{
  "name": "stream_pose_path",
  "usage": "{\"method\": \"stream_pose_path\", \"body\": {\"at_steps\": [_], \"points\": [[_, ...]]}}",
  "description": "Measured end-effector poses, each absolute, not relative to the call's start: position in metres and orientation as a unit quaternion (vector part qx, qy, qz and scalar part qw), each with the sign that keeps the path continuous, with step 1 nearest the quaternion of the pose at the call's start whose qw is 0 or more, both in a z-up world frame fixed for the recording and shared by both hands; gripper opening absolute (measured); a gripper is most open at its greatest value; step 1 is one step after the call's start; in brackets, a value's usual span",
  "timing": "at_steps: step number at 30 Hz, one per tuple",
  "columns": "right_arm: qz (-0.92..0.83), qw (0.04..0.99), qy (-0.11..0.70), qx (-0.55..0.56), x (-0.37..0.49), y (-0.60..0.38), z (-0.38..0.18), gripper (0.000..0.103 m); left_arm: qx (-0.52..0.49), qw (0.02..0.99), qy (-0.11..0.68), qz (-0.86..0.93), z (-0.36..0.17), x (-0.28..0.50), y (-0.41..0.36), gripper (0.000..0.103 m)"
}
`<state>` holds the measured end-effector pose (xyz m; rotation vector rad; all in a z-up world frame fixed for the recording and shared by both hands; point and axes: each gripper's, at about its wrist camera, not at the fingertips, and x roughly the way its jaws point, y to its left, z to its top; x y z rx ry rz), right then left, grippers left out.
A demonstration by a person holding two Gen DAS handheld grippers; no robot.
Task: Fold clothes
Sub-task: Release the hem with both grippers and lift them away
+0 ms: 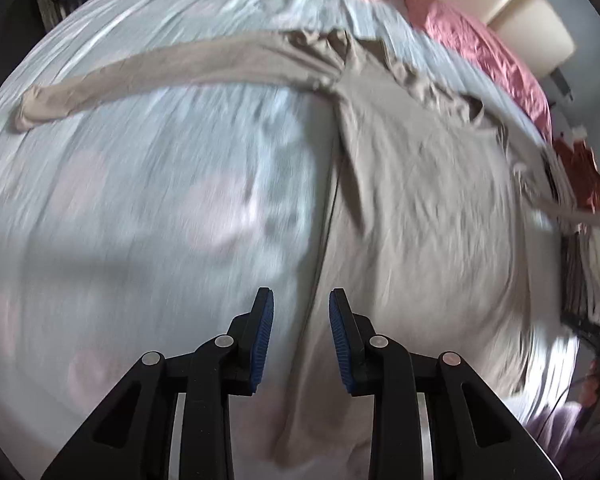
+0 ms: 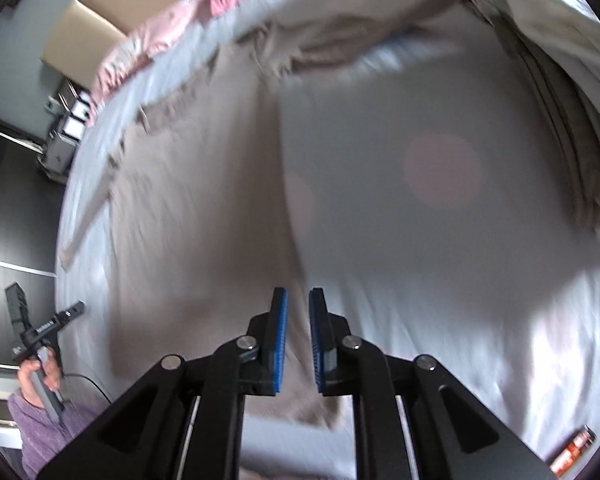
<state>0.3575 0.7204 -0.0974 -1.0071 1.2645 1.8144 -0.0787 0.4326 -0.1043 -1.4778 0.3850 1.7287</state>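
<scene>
Hovering spread and empty, left gripper (image 1: 301, 336) and right gripper (image 2: 298, 346) flank the beige top (image 1: 420, 200); a shallow pinch (loose sleeve (image 1: 140, 76)) could snag the bedsheet (image 1: 160, 200).

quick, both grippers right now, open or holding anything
left gripper: open, empty, over the beige shirt edge.
right gripper: open narrowly, holding nothing.

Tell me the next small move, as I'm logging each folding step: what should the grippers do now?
Probably lower both to pinch the beige shirt's near hem. The left hand-held gripper and right hand-held gripper hover open above its opposite side edges, holding nothing, with the shirt spread flat on the bed sheet.
</scene>
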Motion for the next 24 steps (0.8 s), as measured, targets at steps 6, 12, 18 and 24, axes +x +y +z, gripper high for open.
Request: {"method": "stream_pose_path", "body": {"at_steps": [6,12,18,24], "points": [[0.725,0.329,0.452,-0.403,0.306,0.710,-0.125,0.012,-0.592,0.397,0.131,0.689,-0.125,-0.098,0.487,0.031],[0.730,0.364,0.419,-0.399,0.295,0.745,-0.130,0.012,-0.588,0.401,0.107,0.695,-0.153,-0.118,0.520,0.031],[0.718,0.420,0.431,-0.349,0.326,0.788,-0.127,0.015,-0.545,0.403,0.124,0.725,-0.172,-0.128,0.533,0.031],[0.703,0.493,0.365,-0.359,0.369,0.821,-0.059,0.024,-0.548,0.401,0.141,0.721,-0.177,-0.147,0.544,0.031]]}}
